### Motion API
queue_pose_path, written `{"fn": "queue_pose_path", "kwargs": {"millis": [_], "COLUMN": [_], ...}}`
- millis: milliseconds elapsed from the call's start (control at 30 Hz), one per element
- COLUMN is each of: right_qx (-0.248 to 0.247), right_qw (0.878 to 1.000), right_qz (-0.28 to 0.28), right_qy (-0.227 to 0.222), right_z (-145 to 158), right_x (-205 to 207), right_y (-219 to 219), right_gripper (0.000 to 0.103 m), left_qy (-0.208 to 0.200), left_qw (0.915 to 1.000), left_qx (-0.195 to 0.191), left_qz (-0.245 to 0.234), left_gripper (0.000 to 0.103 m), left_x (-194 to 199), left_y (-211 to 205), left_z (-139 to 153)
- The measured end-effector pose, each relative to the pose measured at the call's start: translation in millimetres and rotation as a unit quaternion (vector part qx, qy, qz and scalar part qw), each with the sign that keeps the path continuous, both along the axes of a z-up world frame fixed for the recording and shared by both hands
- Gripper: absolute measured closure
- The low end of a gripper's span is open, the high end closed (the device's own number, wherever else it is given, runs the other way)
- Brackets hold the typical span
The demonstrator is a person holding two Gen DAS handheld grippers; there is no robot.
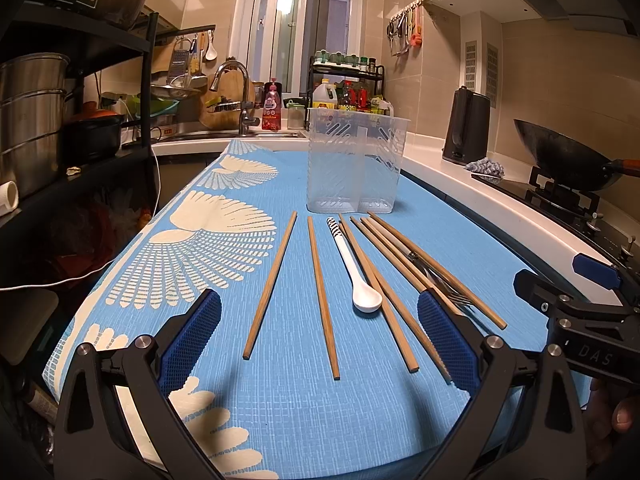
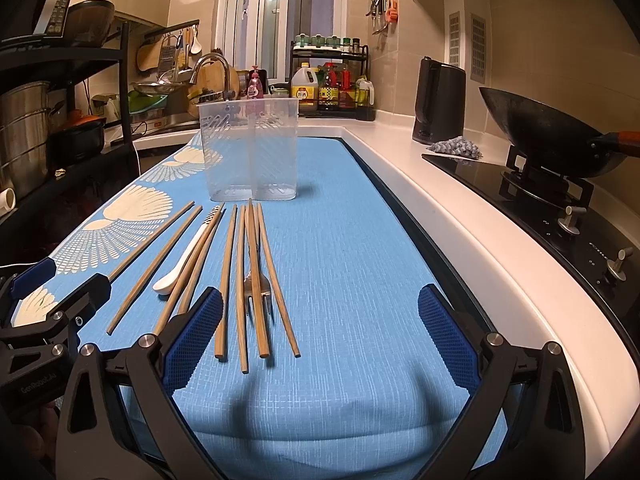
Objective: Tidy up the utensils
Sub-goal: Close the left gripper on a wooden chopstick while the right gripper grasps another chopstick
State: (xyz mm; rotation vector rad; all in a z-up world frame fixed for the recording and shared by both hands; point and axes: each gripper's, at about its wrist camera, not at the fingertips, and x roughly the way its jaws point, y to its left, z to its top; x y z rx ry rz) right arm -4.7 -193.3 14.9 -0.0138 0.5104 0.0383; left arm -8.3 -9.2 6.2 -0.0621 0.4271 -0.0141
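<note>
Several wooden chopsticks (image 1: 320,292) lie side by side on the blue mat (image 1: 280,400), pointing toward a clear plastic two-compartment holder (image 1: 356,160) that stands empty behind them. A white spoon (image 1: 356,272) with a striped handle lies among them. A metal fork (image 2: 256,280) lies under the right-hand chopsticks (image 2: 244,280). My left gripper (image 1: 320,344) is open and empty, just above the mat at the near ends of the chopsticks. My right gripper (image 2: 320,344) is open and empty, to the right of the left one. The holder (image 2: 250,152) and spoon (image 2: 180,268) also show in the right wrist view.
A white counter edge (image 2: 440,208) runs along the mat's right side, with a black kettle (image 2: 438,100), a cloth (image 2: 456,148) and a wok (image 2: 548,132) on a stove. A sink with faucet (image 1: 236,92) and a condiment rack (image 1: 348,88) stand behind. A black shelf (image 1: 80,80) with pots is at left.
</note>
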Motion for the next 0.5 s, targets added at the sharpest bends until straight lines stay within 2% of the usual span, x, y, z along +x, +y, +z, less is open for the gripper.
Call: {"fn": "queue_pose_path", "kwargs": {"millis": [133, 200, 300, 367, 400, 467, 500], "right_qx": [-0.005, -0.004, 0.011, 0.029, 0.042, 0.058, 0.060], "right_qw": [1.000, 1.000, 1.000, 0.999, 0.999, 0.997, 0.997], "right_qz": [-0.006, -0.013, -0.021, -0.019, -0.010, 0.009, 0.016], "right_qy": [-0.004, -0.006, 0.008, 0.021, 0.031, 0.049, 0.055], "right_z": [1.0, 1.3, -2.9, -7.1, -9.4, -14.6, -17.2], "right_x": [-0.8, -0.2, 6.5, 11.8, 15.0, 21.1, 23.2], "right_y": [-0.9, -3.7, -14.2, -21.6, -24.5, -26.1, -25.1], "right_gripper": [0.014, 0.020, 0.034, 0.045, 0.047, 0.062, 0.063], "left_qy": [0.000, 0.000, 0.006, 0.015, 0.019, 0.029, 0.033], "left_qw": [1.0000, 1.0000, 0.9999, 0.9996, 0.9995, 0.9992, 0.9991], "left_qx": [-0.001, -0.002, -0.002, -0.010, -0.012, -0.012, -0.013], "left_qz": [-0.003, -0.009, -0.015, -0.021, -0.022, -0.023, -0.022], "left_gripper": [0.008, 0.013, 0.031, 0.051, 0.057, 0.075, 0.077], "left_x": [0.3, -0.5, 0.4, 2.5, 3.1, 4.5, 5.5], "left_y": [-0.3, -0.4, 1.4, 6.1, 8.8, 13.8, 16.5], "left_z": [-0.2, -1.6, -5.3, -8.5, -10.5, -15.2, -17.5]}}
